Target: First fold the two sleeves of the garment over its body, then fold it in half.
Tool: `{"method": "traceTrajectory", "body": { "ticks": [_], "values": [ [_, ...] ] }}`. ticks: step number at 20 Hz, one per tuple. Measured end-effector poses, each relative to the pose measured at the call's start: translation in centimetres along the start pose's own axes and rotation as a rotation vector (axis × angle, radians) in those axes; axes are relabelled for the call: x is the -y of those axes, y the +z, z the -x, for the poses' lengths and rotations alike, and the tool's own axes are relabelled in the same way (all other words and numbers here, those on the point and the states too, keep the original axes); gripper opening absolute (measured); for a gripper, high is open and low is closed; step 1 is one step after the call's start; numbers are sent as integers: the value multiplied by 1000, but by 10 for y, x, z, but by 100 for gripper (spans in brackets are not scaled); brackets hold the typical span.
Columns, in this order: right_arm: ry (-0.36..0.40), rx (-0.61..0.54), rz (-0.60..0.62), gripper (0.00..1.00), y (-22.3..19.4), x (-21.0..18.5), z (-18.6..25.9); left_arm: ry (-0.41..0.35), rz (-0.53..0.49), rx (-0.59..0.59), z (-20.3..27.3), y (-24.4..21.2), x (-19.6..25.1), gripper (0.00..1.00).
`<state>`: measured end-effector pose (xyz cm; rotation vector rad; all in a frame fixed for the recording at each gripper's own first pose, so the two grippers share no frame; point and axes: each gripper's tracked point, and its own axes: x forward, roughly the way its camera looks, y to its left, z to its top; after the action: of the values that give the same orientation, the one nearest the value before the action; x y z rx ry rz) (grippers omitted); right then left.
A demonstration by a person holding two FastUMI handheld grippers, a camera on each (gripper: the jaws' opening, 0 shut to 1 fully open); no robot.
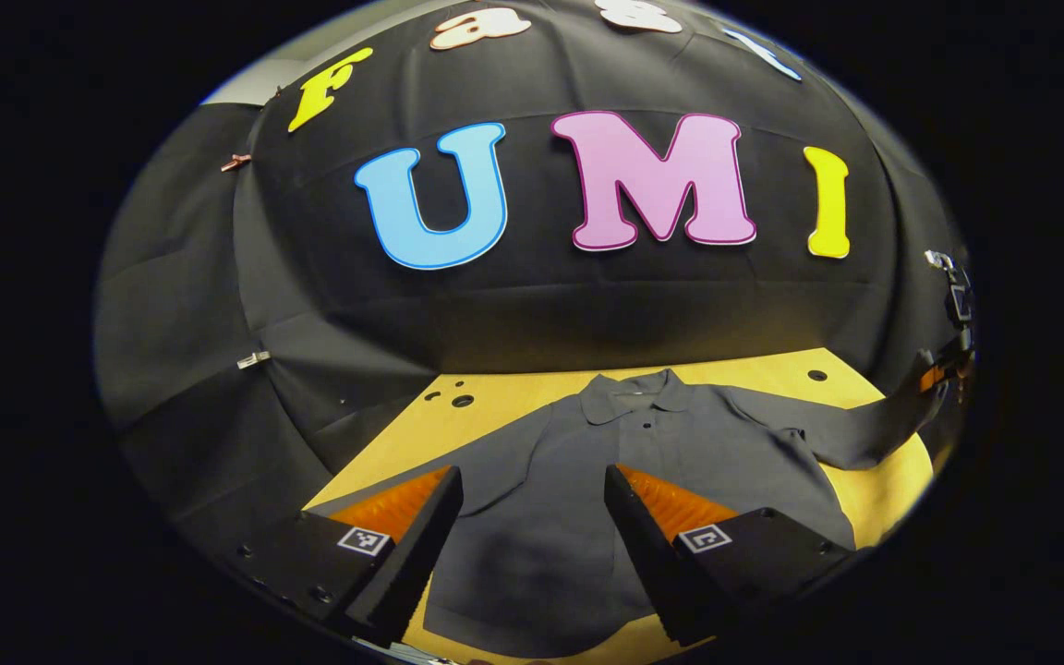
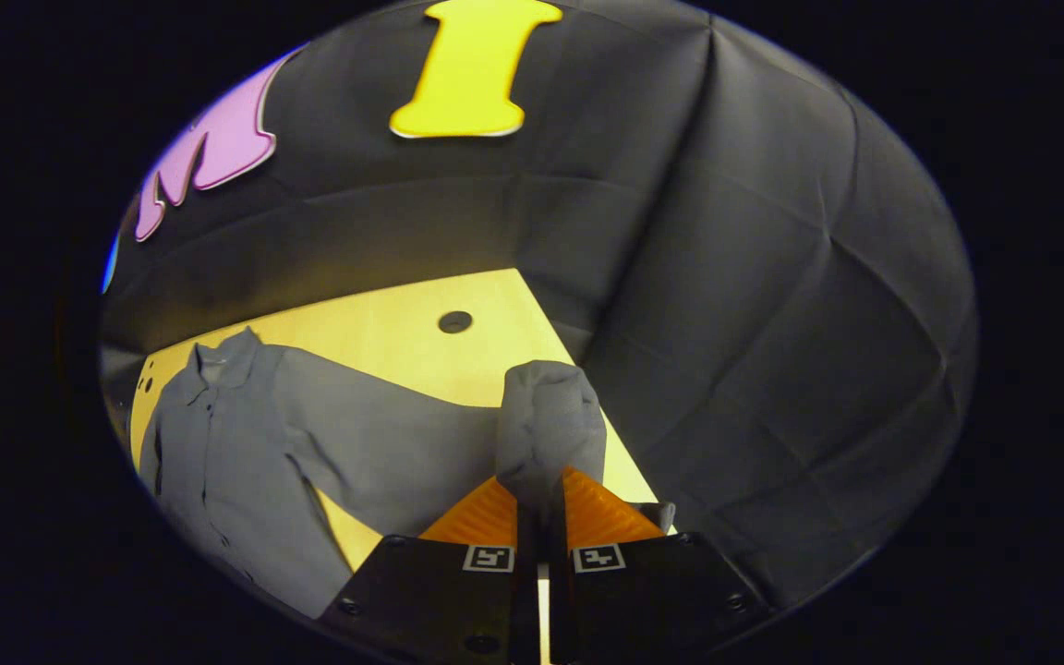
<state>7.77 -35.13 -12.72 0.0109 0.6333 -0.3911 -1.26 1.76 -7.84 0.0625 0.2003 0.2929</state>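
Progress judged as early: first sleeve fold just under way, nothing yet folded over the body; garment [image 1: 587,462], a dark grey collared shirt with a short button placket, lies front-up on the yellow table [image 1: 513,392], collar toward the booth's back wall, hem toward the near edge; body flat with only shallow wrinkles; in the left gripper view one sleeve [image 1: 864,420] stretches out from the shoulder and rises off the table toward the right gripper [image 1: 943,369], seen small at the far edge of that view; in the right gripper view the same sleeve's cuff end [image 2: 550,420] bunches up in a soft lump between that gripper's fingers; right gripper [image 2: 541,494] jaws closed nearly together, both fingers pressing on the cloth, so the sleeve is pinched and lifted; left gripper [image 1: 532,503] hovers over the lower body of the shirt, jaws wide apart, gripping nothing; the other sleeve lies partly behind the left finger [image 1: 421,526], and its lay cannot be told fully; remaining, as judged: carry the held sleeve across onto the body, fold the opposite sleeve likewise, then fold the shirt in half; fabric looks thin and limp, likely to sag and drag rather than hold a crease.
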Motion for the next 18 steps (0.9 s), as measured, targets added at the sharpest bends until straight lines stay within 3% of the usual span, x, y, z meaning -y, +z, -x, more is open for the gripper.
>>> {"method": "traceTrajectory", "body": {
  "ticks": [3,8,13,18],
  "values": [
    [43,32,39,8,18,-30,25,-3,23,6,4,-3,-12,97],
    [92,110,108,8,63,-77,65,9,-44,69,11,3,-40,98],
    [190,166,199,8,91,-166,85,14,-1,65,14,-5,-64,98],
    [311,172,297,8,90,-264,99,41,50,49,18,-16,-87,98]
  ]
}}
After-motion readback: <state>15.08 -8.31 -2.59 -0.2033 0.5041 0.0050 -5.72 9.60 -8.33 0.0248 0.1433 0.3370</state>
